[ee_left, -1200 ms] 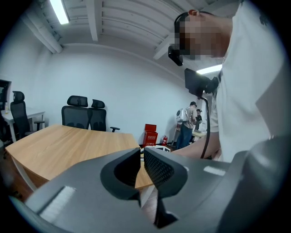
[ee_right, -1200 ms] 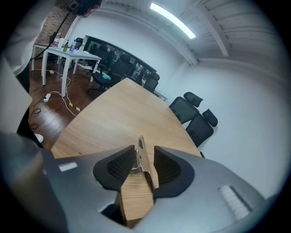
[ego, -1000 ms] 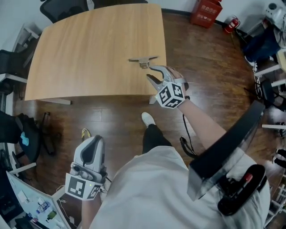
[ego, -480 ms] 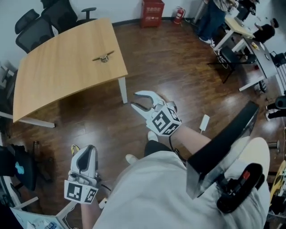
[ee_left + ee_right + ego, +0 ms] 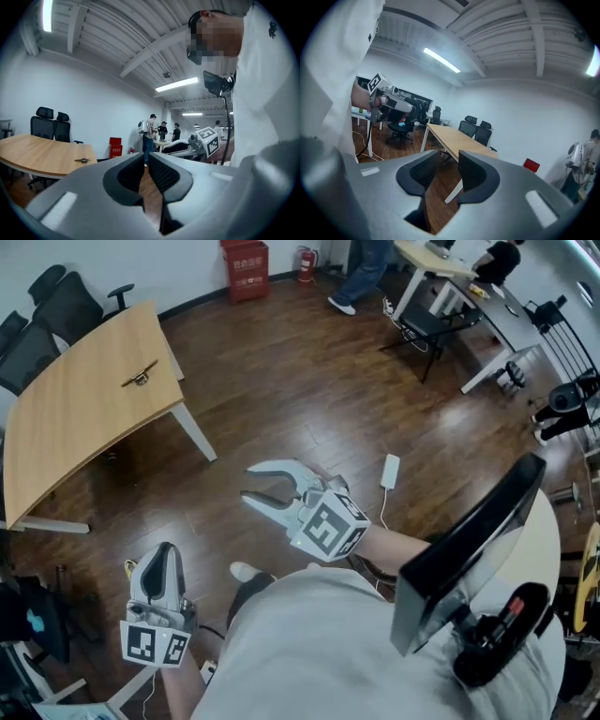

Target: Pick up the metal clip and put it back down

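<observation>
Well, one metal clip [image 5: 139,378] on one table [image 5: 75,418]; left tool [image 5: 163,554], right tool [image 5: 247,484] empty.

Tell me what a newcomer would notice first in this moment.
The right claw gapes open and empty over the dark wood floor, well away from the work. The metal clip lies alone on the light wooden table at upper left, touched by neither claw. The left claw hangs low at lower left, jaws nearly together on nothing.
</observation>
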`<control>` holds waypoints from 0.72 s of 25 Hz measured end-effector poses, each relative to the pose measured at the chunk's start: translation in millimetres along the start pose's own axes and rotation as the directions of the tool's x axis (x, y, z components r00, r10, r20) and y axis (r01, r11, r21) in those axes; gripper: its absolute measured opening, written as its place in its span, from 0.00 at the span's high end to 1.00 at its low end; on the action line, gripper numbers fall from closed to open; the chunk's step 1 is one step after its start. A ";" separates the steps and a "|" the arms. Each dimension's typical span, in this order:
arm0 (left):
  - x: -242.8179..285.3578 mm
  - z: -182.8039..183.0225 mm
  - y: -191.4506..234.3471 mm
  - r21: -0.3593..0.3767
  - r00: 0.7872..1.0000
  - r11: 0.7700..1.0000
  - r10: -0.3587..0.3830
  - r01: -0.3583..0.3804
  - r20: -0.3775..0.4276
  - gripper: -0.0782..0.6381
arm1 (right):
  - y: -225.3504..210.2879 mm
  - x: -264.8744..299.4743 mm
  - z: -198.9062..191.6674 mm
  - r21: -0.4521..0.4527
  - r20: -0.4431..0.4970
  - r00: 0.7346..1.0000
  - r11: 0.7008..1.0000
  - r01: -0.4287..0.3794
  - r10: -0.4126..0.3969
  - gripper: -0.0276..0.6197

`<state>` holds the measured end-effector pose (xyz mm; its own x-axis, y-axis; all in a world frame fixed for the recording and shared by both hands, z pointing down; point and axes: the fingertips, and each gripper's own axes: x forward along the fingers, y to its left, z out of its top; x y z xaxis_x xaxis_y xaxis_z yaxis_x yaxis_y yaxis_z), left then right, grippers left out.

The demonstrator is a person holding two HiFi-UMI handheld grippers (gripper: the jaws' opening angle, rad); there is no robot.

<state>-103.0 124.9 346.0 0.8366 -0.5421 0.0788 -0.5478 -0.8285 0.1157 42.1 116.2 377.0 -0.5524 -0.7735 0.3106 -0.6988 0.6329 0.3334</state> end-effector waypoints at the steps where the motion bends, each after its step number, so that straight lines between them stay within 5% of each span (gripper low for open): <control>1: 5.4 -1.3 -17.9 0.004 1.000 1.000 -0.009 0.009 0.000 0.87 | 0.0 -17.5 -3.1 0.002 0.008 1.000 1.000 0.005 -0.005 0.75; 8: 12.4 -20.3 -101.9 0.001 0.998 0.999 -0.039 0.039 -0.050 0.87 | 6.6 -99.0 -16.9 0.035 0.054 0.998 0.999 0.025 -0.026 0.75; 18: 20.5 -23.6 -160.3 0.037 0.995 0.996 -0.076 0.078 -0.065 0.87 | 12.3 -160.6 -30.2 0.046 0.073 0.995 0.997 0.065 -0.068 0.76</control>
<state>1.9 249.9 352.4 0.8737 -0.4677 0.1338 -0.4803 -0.8730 0.0851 135.9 249.2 358.1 -0.5353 -0.8150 0.2219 -0.7531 0.5794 0.3115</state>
